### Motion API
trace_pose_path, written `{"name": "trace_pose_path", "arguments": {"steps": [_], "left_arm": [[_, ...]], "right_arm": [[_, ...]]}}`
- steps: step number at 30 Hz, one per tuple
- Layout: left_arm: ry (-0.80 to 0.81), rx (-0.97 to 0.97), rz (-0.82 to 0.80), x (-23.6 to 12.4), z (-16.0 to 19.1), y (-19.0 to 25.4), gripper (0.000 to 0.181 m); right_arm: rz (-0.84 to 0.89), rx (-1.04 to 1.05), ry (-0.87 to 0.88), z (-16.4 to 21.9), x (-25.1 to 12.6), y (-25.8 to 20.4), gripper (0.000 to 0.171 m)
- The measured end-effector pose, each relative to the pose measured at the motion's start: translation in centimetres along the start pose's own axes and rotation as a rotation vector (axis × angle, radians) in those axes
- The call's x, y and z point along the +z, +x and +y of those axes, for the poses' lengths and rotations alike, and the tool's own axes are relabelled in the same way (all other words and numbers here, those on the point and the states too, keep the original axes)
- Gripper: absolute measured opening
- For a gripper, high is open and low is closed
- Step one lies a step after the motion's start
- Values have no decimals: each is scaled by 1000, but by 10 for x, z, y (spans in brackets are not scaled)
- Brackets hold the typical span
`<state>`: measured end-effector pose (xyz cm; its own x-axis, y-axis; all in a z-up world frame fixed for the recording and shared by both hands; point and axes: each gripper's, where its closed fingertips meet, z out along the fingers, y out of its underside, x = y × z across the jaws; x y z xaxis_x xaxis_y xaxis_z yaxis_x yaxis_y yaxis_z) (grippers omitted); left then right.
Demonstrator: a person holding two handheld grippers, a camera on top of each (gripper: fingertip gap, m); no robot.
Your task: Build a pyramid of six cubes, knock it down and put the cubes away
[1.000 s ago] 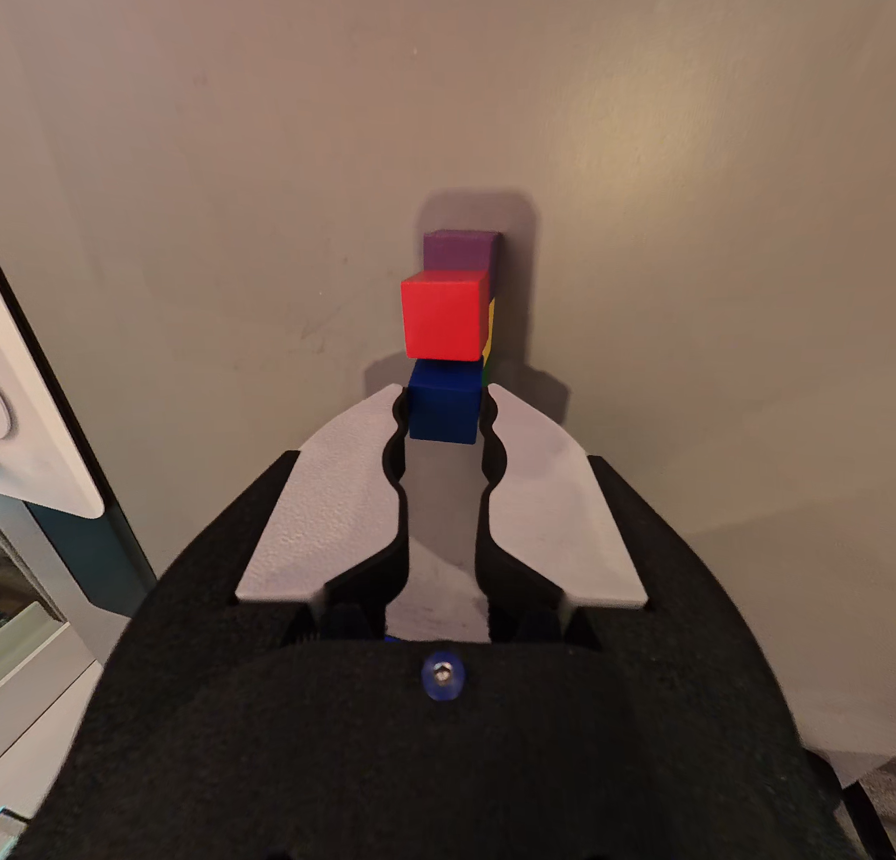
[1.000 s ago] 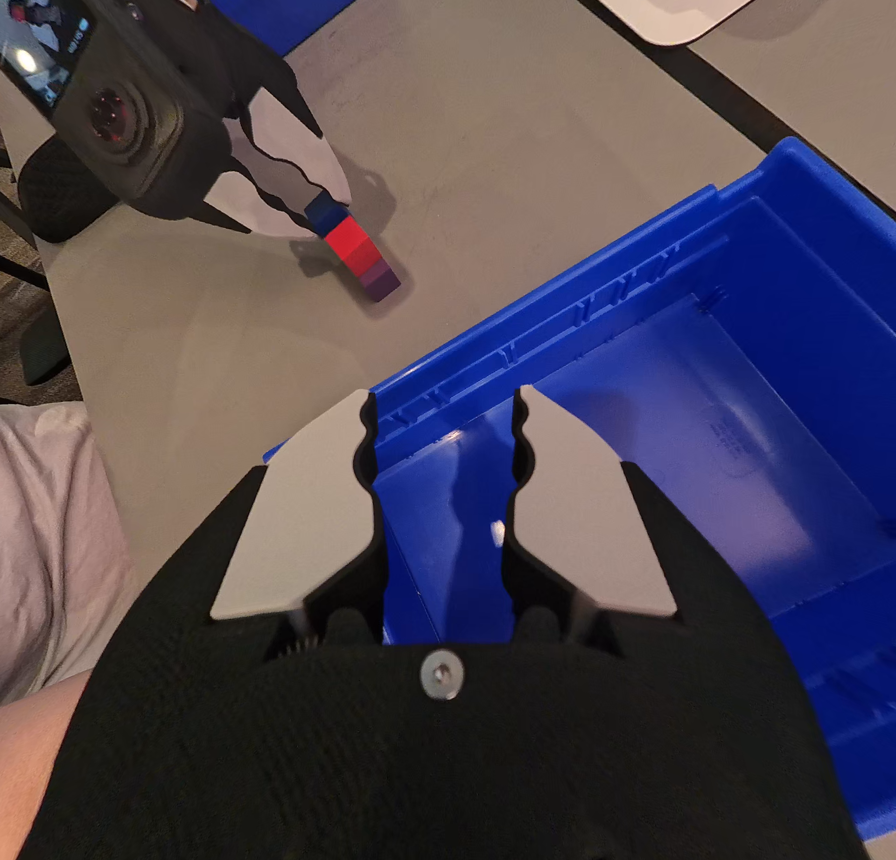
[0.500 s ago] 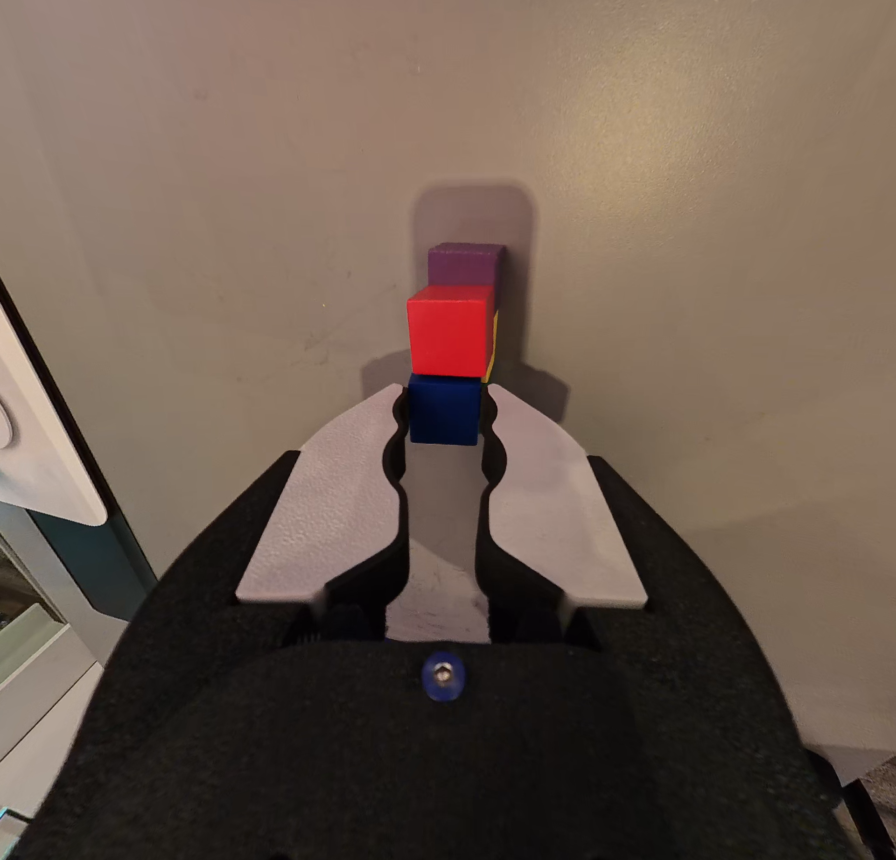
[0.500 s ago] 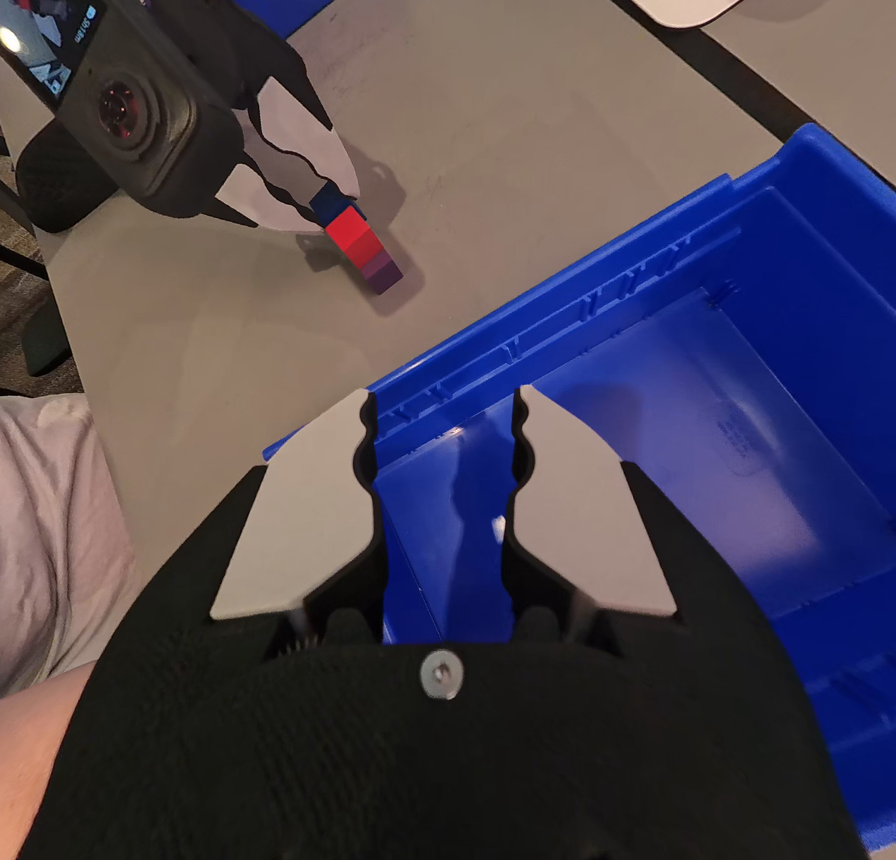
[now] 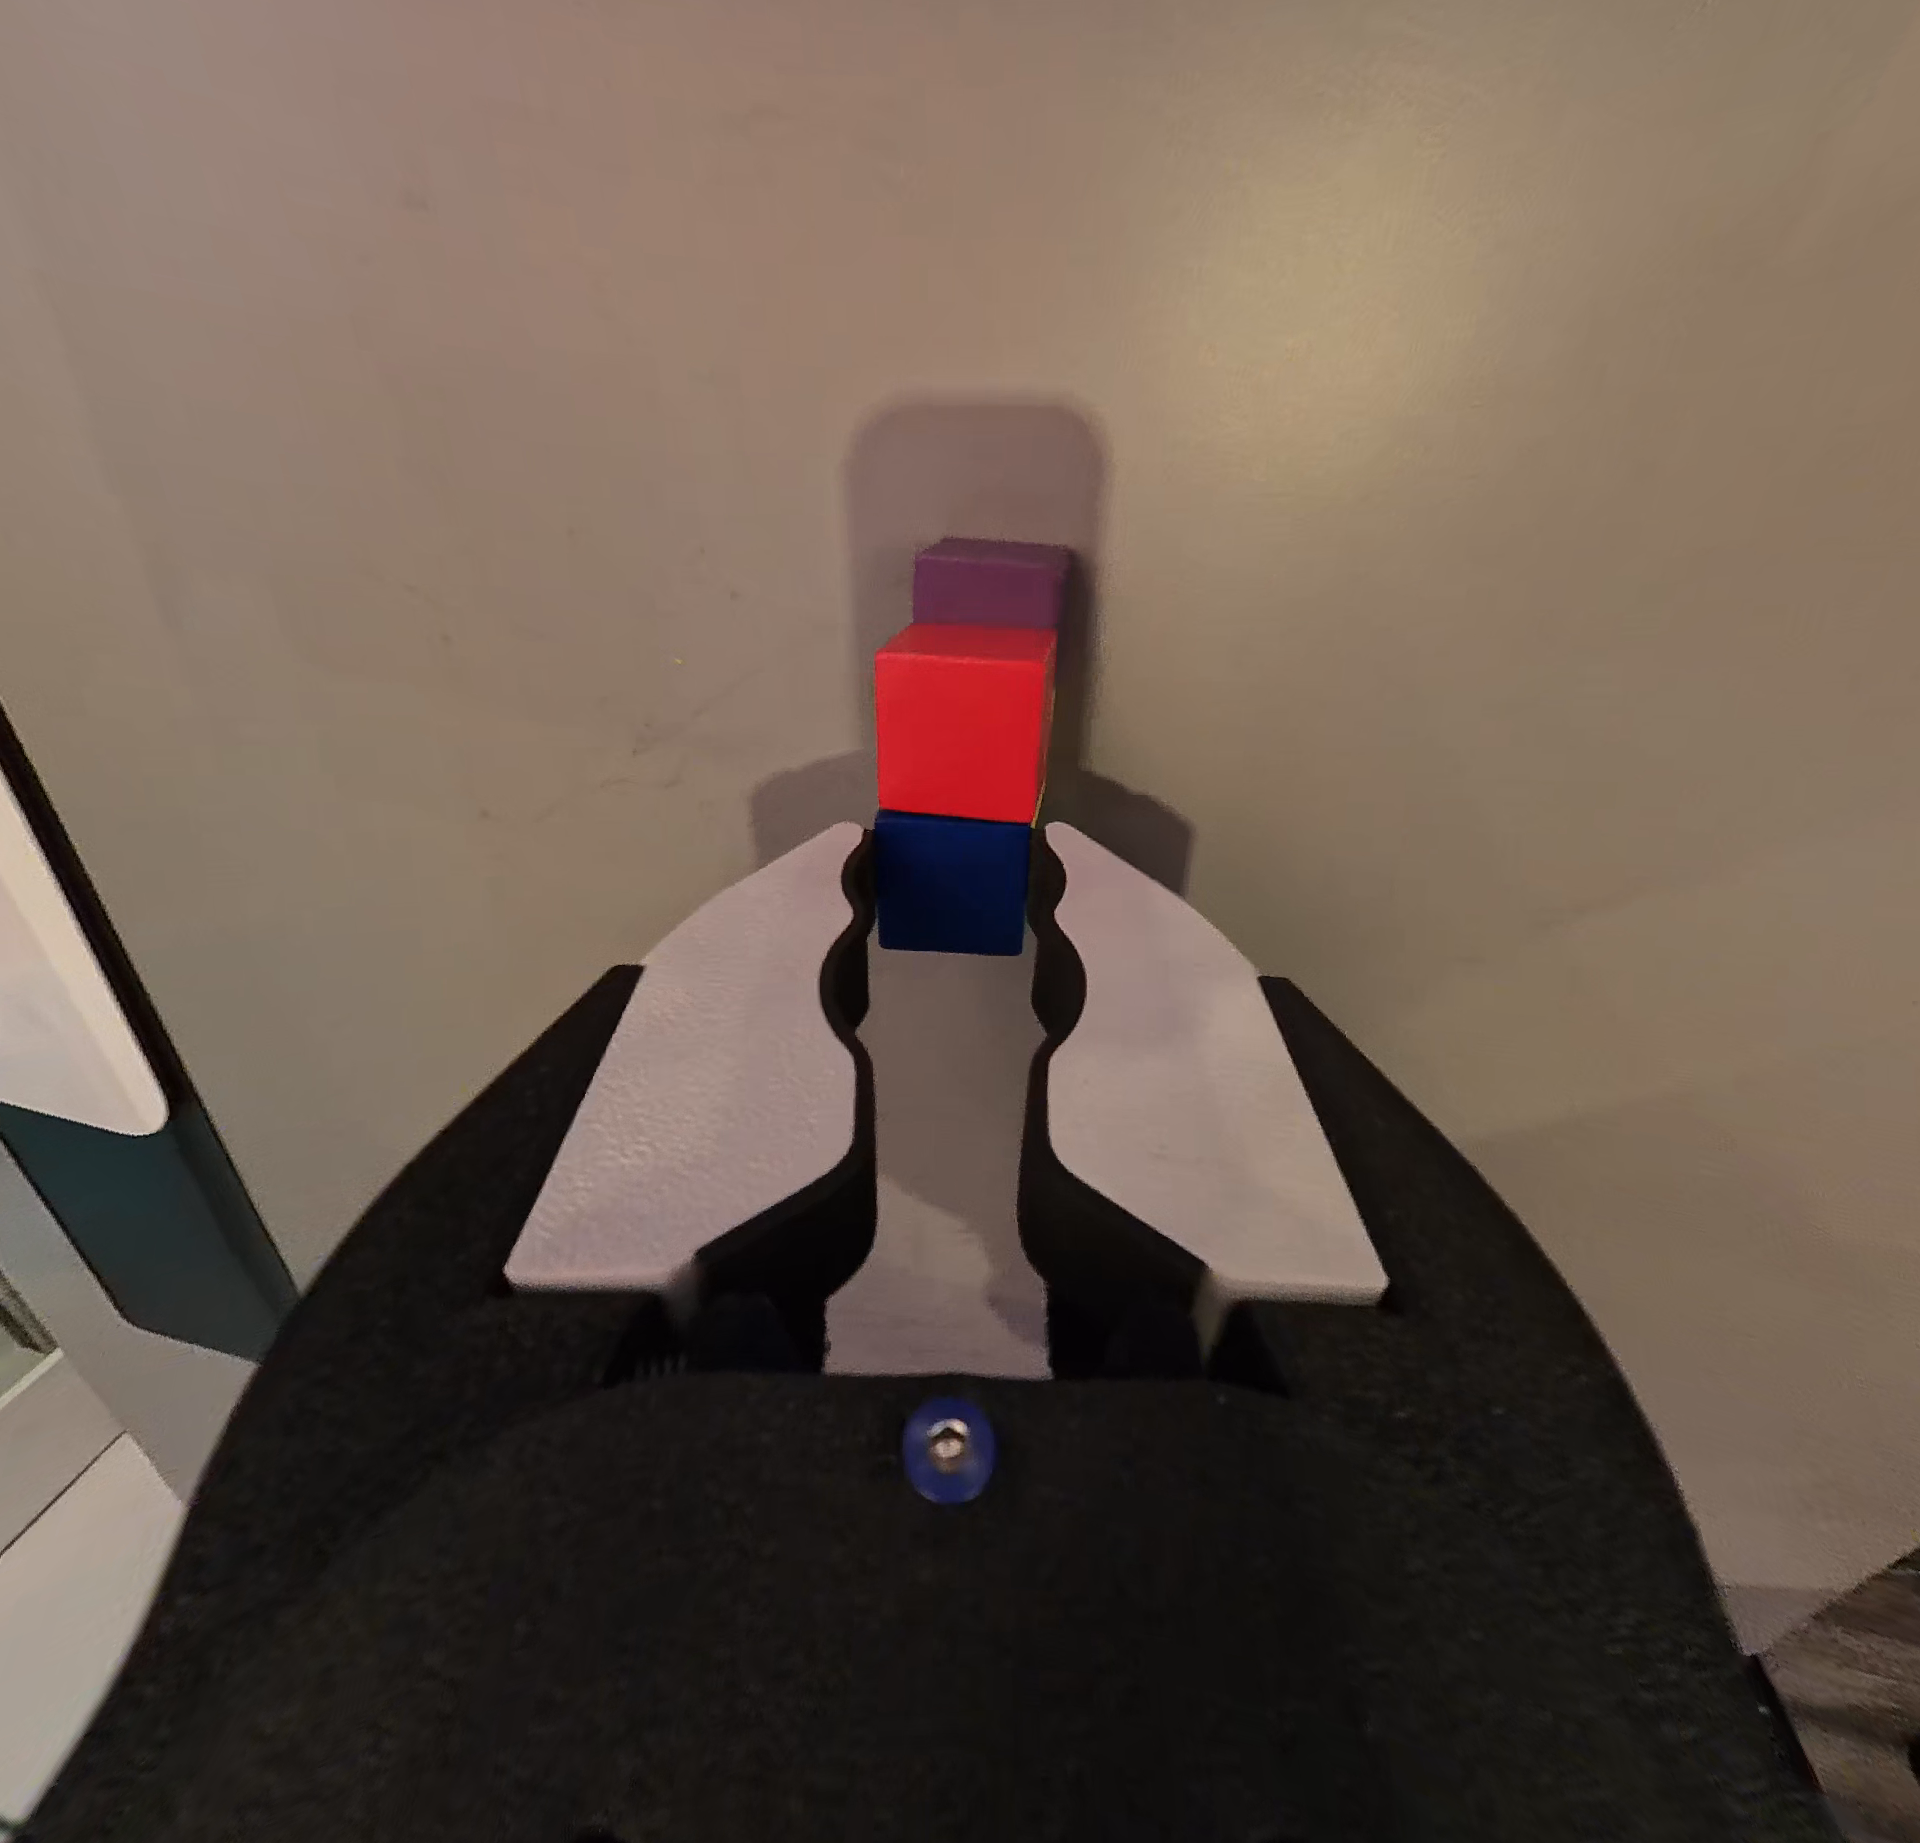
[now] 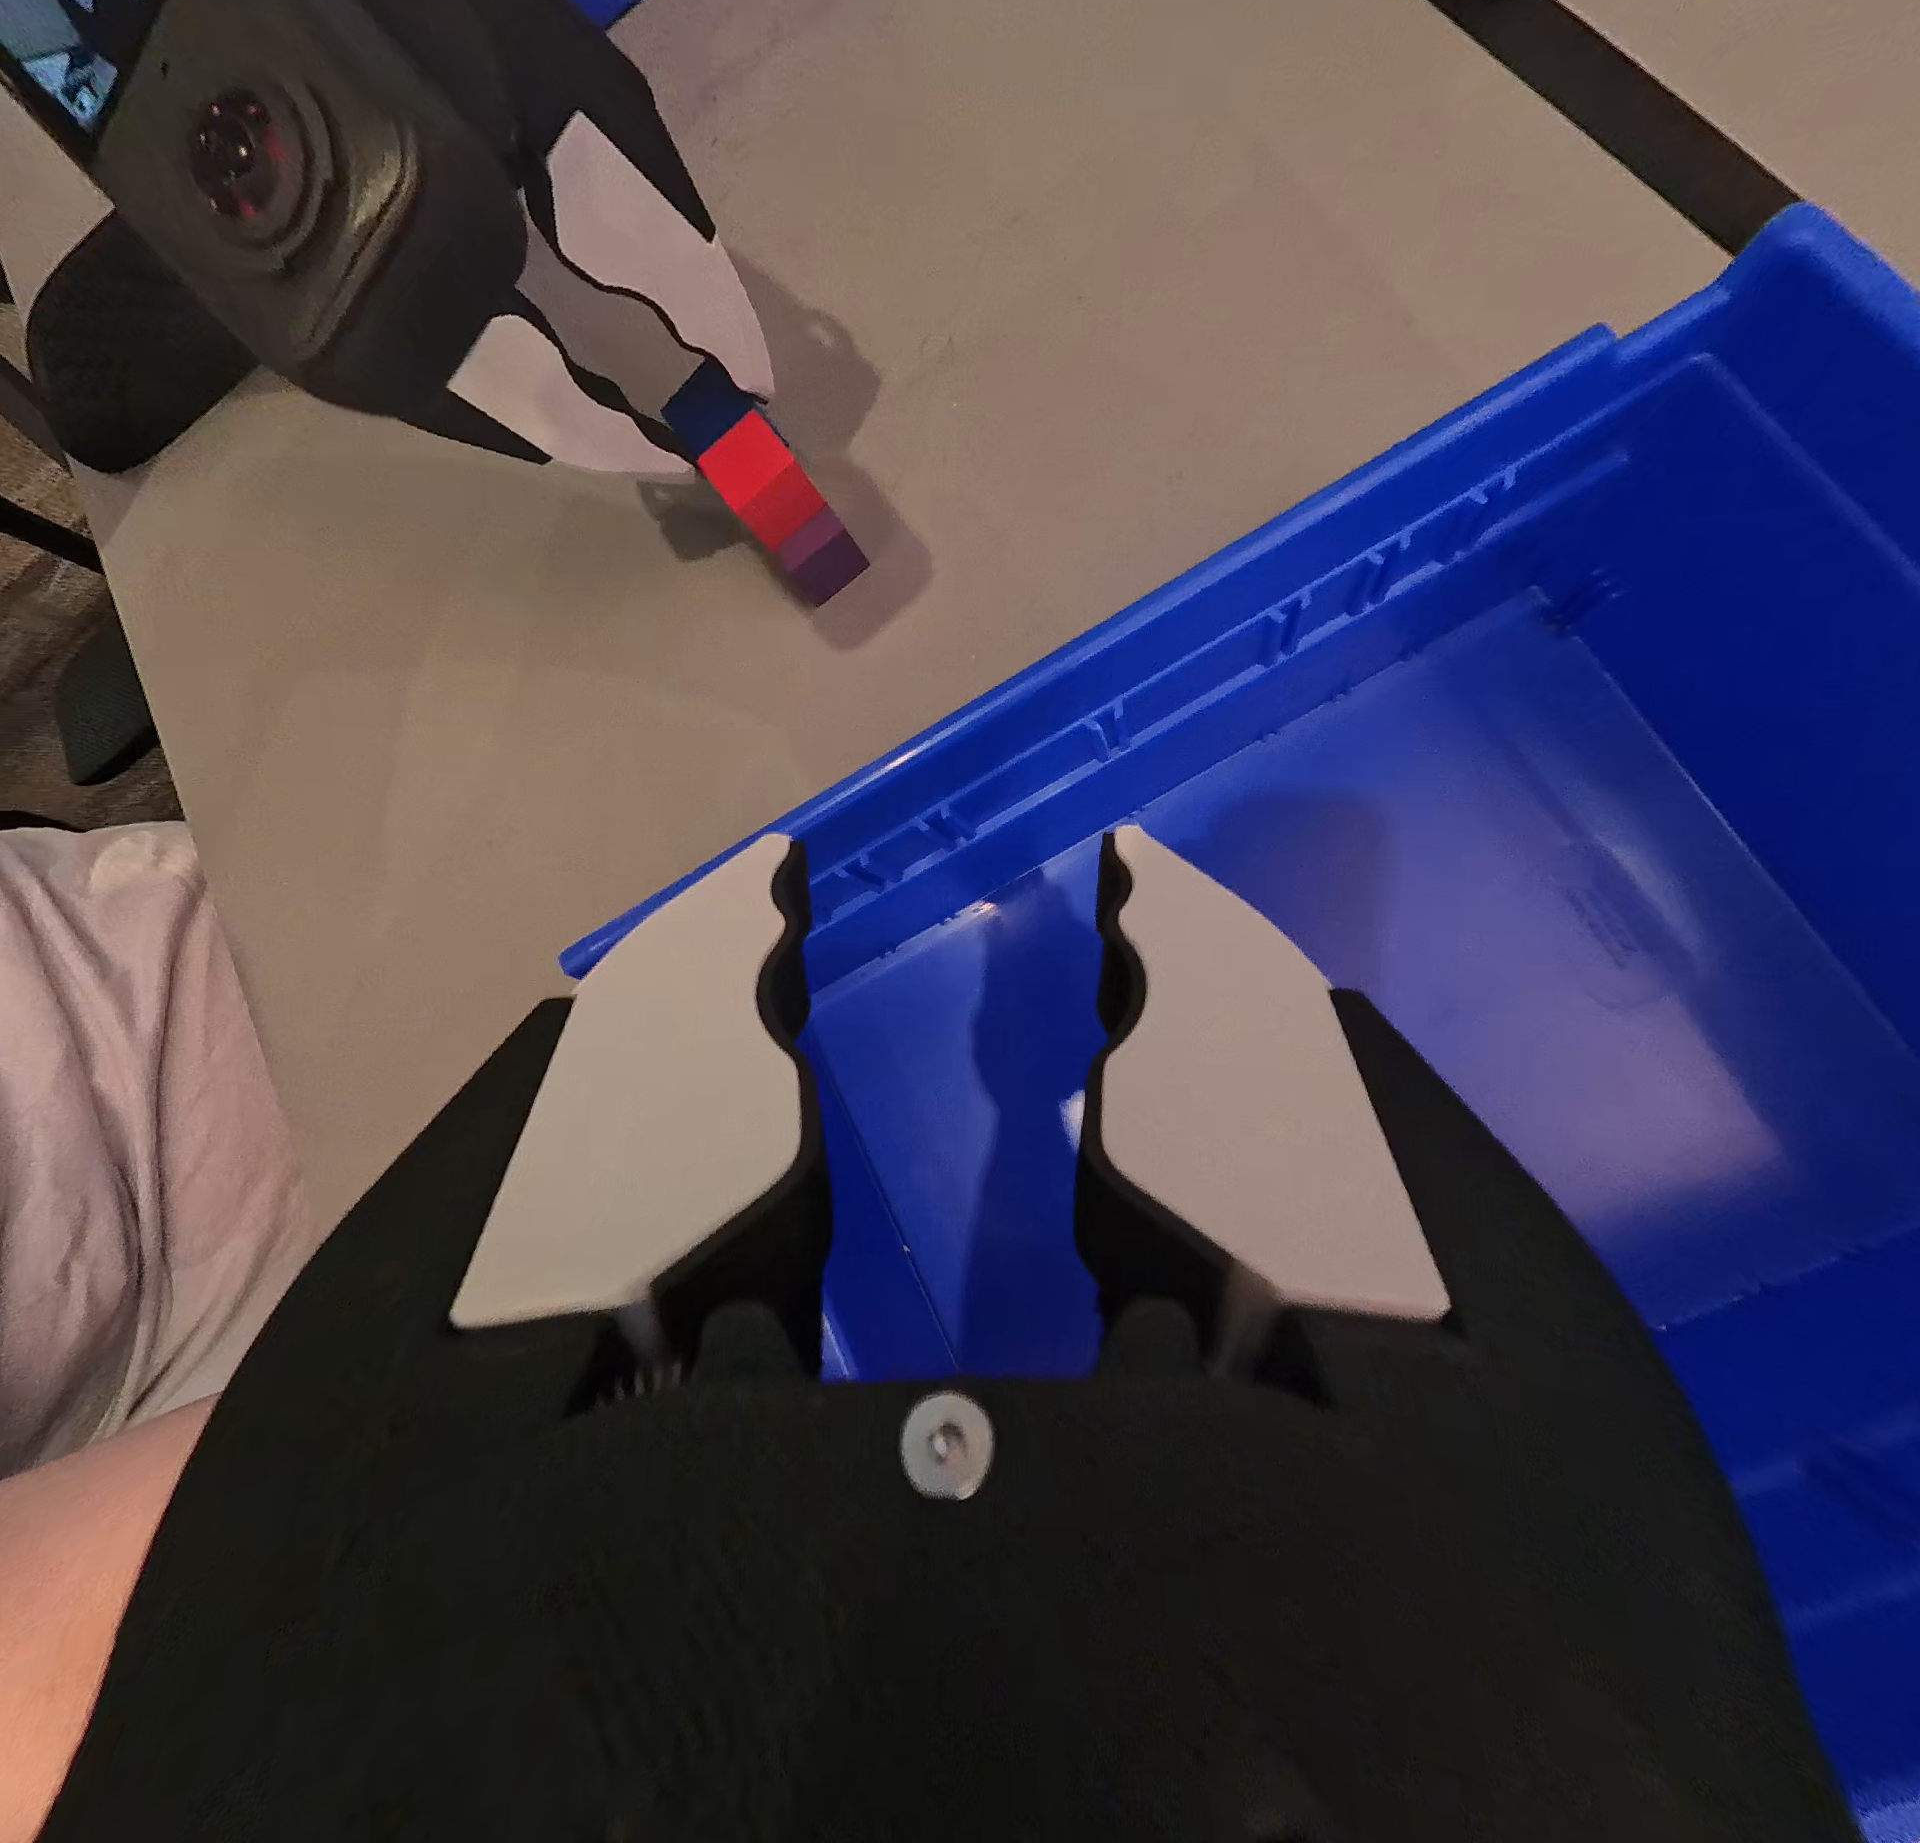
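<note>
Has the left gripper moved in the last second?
Yes. In the right wrist view the left gripper with its blue cube has drawn closer to the red cube.

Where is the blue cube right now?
The blue cube sits between the tips of the left hand-held gripper, centre of the left wrist view, directly against the red cube, with the purple cube beyond.
</note>
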<state>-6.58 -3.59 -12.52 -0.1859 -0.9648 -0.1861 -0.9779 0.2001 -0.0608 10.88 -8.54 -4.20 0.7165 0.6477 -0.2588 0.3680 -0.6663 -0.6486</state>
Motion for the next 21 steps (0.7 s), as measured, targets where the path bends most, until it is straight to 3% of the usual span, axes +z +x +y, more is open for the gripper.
{"name": "trace_pose_path", "arguments": {"steps": [7,12,17,21], "left_arm": [[15,-8,-18,-7,-1,-5,48],[77,-20,-51,-33,1,-12,45],[323,-133,-219,-93,8,-41,39],[575,-398,-375,-151,52,-93,39]], "right_arm": [[-5,0,-8,0,1,0,55],[-10,-8,-8,0,2,-2,55],[-31,-33,31,-7,-4,-9,54],[-37,-80,72,-17,-12,-22,54]]}}
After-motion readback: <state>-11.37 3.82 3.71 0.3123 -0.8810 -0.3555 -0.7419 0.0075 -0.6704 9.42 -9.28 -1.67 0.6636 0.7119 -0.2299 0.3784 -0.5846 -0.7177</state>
